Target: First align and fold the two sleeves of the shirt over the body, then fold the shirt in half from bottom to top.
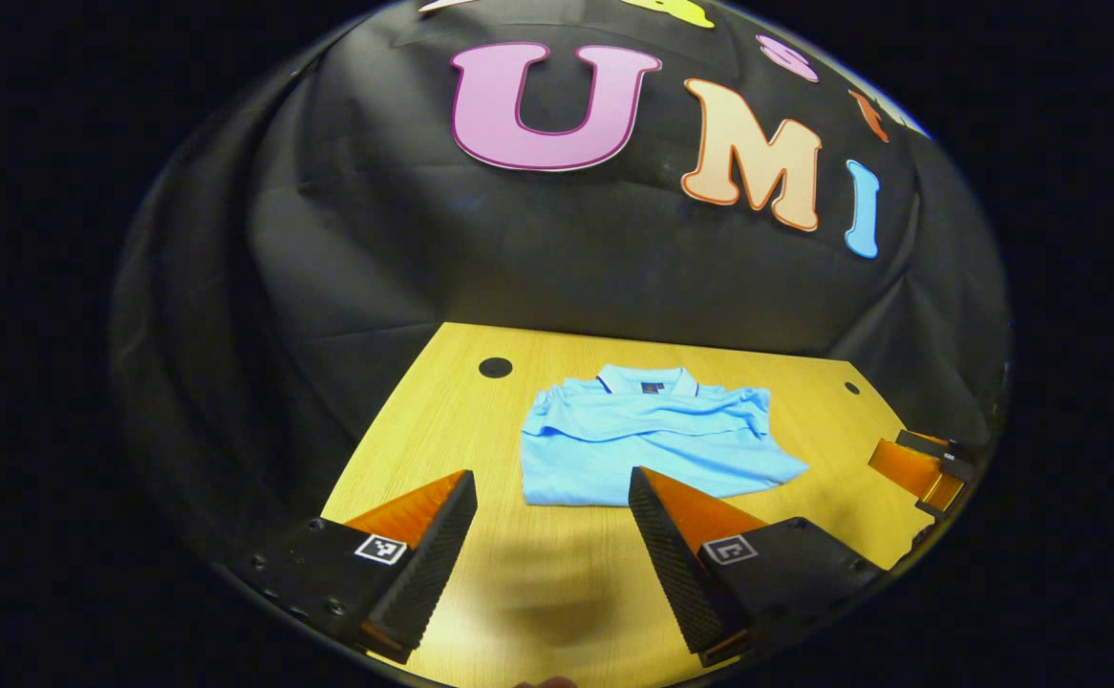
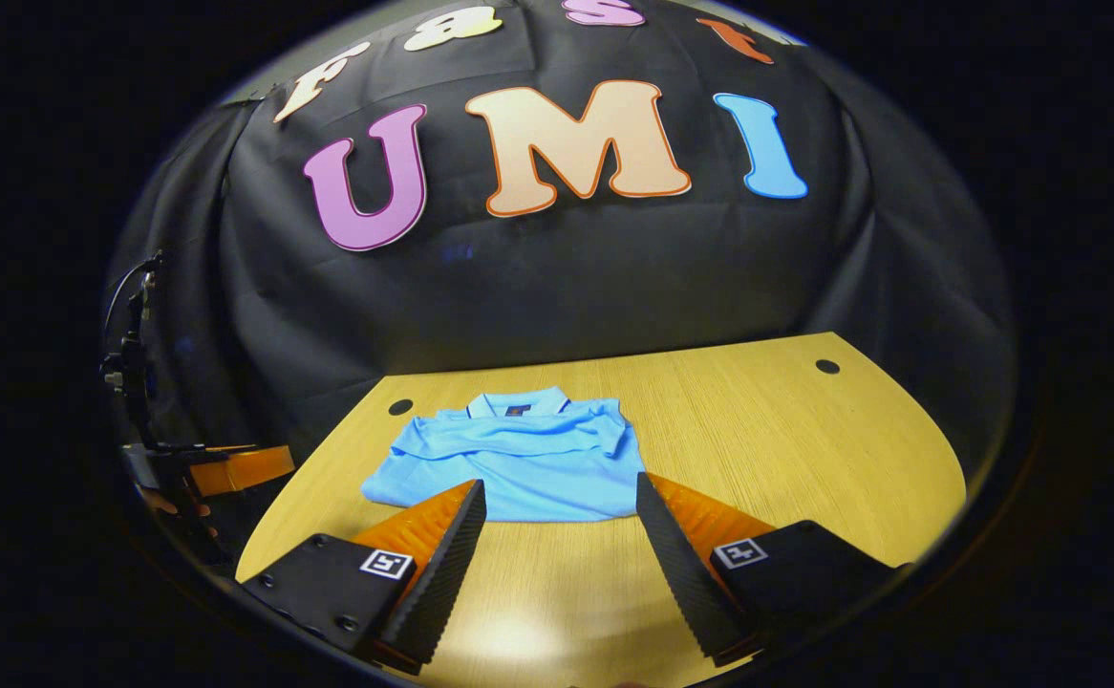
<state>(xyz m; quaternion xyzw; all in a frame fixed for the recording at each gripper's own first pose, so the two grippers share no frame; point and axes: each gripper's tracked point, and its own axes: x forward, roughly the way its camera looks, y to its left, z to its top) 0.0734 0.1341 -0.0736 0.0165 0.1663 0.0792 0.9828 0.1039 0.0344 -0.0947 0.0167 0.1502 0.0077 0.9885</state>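
Observation:
A light blue polo shirt [image 1: 648, 435] lies folded on the wooden table [image 1: 442, 420], collar toward the back wall, sleeves tucked over the body and the bottom brought up. In the right gripper view the same shirt [image 2: 519, 459] lies just beyond my fingers. My left gripper [image 1: 552, 478] hovers open above the table, in front of the shirt's near edge, holding nothing. My right gripper [image 2: 562, 487] is open too, with its fingertips just short of the shirt's front edge. The right gripper [image 1: 925, 468] shows at the table's right edge; the left gripper [image 2: 223, 473] shows beyond the left edge.
Bare wood [image 2: 786, 449] stretches right of the shirt. Round cable holes [image 1: 495, 367] [image 2: 827, 366] sit near the table's back corners. The black cloth wall [image 1: 557, 248] closes off the back. A stand with cables [image 2: 132, 354] rises at far left.

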